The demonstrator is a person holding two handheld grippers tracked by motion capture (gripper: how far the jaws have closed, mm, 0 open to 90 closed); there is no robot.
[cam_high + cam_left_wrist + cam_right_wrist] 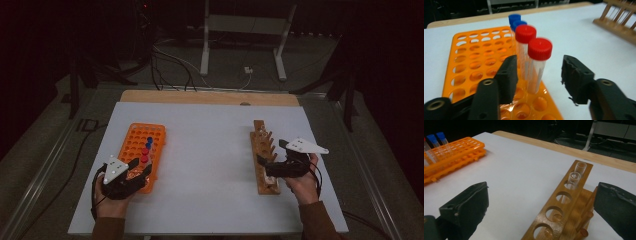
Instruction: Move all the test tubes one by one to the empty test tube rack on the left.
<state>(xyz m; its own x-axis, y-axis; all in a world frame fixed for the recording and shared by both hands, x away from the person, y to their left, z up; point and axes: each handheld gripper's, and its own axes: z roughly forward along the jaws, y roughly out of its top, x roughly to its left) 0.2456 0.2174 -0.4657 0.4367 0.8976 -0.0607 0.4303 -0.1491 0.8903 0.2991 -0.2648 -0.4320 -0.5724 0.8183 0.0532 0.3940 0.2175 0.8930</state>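
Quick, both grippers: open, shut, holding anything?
Left gripper: open, jaws either side of a red-capped tube, not gripping.
Right gripper: open, empty, at the wooden rack.

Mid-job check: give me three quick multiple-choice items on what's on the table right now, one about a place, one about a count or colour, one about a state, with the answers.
1. Where does the orange rack sit on the table?
A. the person's left side
B. the person's right side
C. the far middle edge

2. How many capped tubes stand in the orange rack?
A. two red
B. two red and two blue
C. four blue

3. How does the left gripper stand at the near red-capped tube?
A. shut on it
B. open, a jaw on each side of it
C. open, well away from it

Answers:
1. A, the high view shows it by the left hand, with the wooden rack by the right.
2. B, the left gripper view shows two red caps and two blue caps in a row.
3. B, that view shows gaps between tube and jaws.
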